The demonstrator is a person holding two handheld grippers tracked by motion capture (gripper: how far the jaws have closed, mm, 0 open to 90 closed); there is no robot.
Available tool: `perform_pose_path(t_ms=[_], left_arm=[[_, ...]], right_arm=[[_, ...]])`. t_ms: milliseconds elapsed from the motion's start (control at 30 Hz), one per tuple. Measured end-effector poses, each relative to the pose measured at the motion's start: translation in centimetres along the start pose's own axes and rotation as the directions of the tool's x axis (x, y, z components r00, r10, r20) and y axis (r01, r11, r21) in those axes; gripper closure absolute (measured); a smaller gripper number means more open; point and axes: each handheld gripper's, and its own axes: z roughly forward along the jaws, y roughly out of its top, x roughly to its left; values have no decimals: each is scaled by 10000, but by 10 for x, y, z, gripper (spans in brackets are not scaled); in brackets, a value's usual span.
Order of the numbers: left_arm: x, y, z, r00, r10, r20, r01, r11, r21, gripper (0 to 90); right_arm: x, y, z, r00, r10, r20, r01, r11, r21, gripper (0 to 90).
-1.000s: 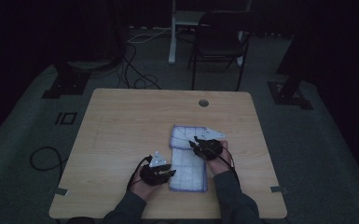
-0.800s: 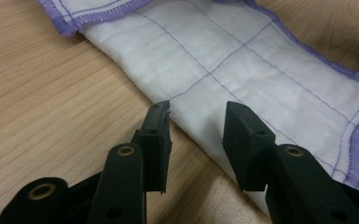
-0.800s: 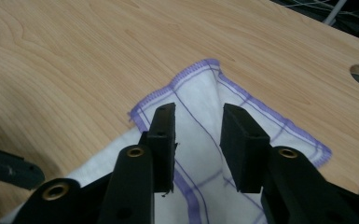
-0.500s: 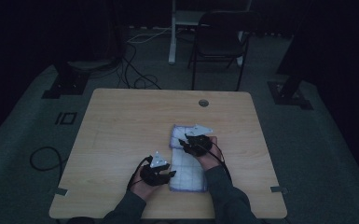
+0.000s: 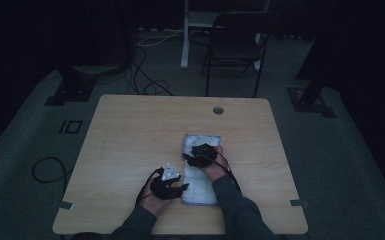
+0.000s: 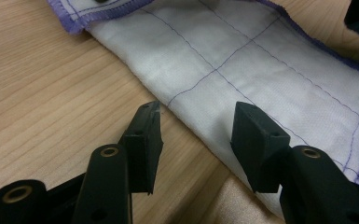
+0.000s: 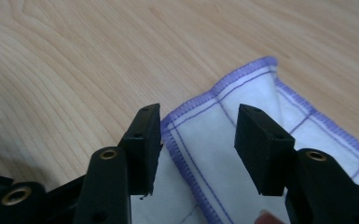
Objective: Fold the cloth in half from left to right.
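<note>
The left gripper (image 5: pixel 176 187) sat low at the near-left edge of the white cloth (image 5: pixel 200 172), its jaws spread wide and just widened further, with nothing clamped; in the left gripper view (image 6: pixel 198 135) the folded edge of the cloth (image 6: pixel 261 70) lay between and beyond the tips, untouched by the pads. The right gripper (image 5: pixel 196 154) hovered over the far part of the cloth, jaws likewise parted and just opened; in the right gripper view (image 7: pixel 198 135) a purple-stitched corner of the cloth (image 7: pixel 242 107) lay between the tips, not pinched. The cloth lay folded in a long strip on the wooden table (image 5: pixel 130 130), right of centre; no container stood there.
</note>
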Motion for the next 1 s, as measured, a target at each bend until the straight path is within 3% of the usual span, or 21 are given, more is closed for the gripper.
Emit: perform_pose_path(t_ms=[600,800,833,1000], left_arm=[[-1,0,0,10000,-34,-60,34,10000,-26,515],[-1,0,0,10000,-20,-79,20,10000,-34,515],[-1,0,0,10000,-1,-98,0,10000,-24,515],[-1,0,0,10000,-5,-99,4,10000,-25,515]], right_arm=[[9,2,24,9963,-828,-240,839,9955,451,500],[5,0,30,9966,-804,-151,813,9943,690,564],[3,0,29,9972,-749,-65,752,9950,662,659],[-3,1,26,9983,-570,-80,574,9968,562,744]])
